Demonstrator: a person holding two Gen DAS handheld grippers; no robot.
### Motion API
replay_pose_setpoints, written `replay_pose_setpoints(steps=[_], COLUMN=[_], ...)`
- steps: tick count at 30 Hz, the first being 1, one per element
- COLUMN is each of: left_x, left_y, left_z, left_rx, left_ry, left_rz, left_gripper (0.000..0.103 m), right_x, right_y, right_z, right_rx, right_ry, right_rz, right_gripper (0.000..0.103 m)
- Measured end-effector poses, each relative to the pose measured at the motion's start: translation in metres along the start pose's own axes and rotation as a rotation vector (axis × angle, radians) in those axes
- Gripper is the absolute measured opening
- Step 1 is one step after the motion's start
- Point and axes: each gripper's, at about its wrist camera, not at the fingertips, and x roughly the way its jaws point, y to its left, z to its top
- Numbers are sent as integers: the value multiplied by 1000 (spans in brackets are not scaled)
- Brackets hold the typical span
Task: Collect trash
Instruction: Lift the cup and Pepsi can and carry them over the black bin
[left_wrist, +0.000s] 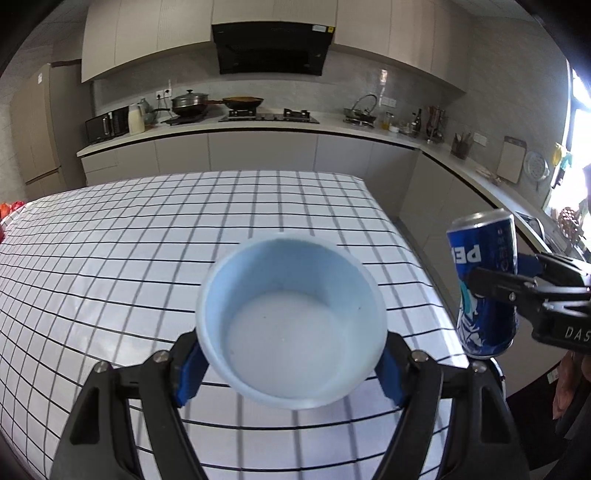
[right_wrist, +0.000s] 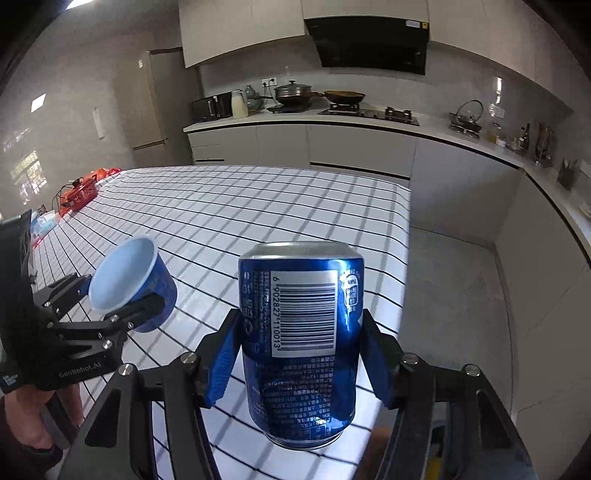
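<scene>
A pale blue paper cup (left_wrist: 290, 317), empty with a whitish inside, hangs above the table with my left gripper (left_wrist: 291, 365) shut on its sides. The same cup (right_wrist: 129, 280) shows at the left of the right wrist view, held in the left gripper (right_wrist: 118, 310). A blue soda can (right_wrist: 301, 343) with a barcode stands upright between the blue pads of my right gripper (right_wrist: 301, 354), which is shut on it. In the left wrist view the can (left_wrist: 484, 284) hangs at the right, beyond the table edge, in the right gripper (left_wrist: 517, 277).
The table (left_wrist: 147, 258) under a white cloth with a black grid lies below both grippers. A red pot (right_wrist: 83, 192) and packets sit at its far left. Grey floor (right_wrist: 454, 295) lies right of the table. A kitchen counter (right_wrist: 369, 122) with a stove and pans runs behind.
</scene>
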Motion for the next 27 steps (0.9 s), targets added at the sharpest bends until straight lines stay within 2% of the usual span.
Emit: replay_pose_setpoints(steps=[17,27], left_x=[-1,4], left_y=[-140,-204], left_z=[-4,-19], left_rx=[134,189], left_ry=[14,48], left_rz=[-164,-227], left_gripper=[77,77], right_x=[-86,-120], right_y=[-118,-182], right_z=[-64,-109], right_rx=[114,174], right_ry=[9,32], right_rz=[-145,-199], right_gripper=[63,63])
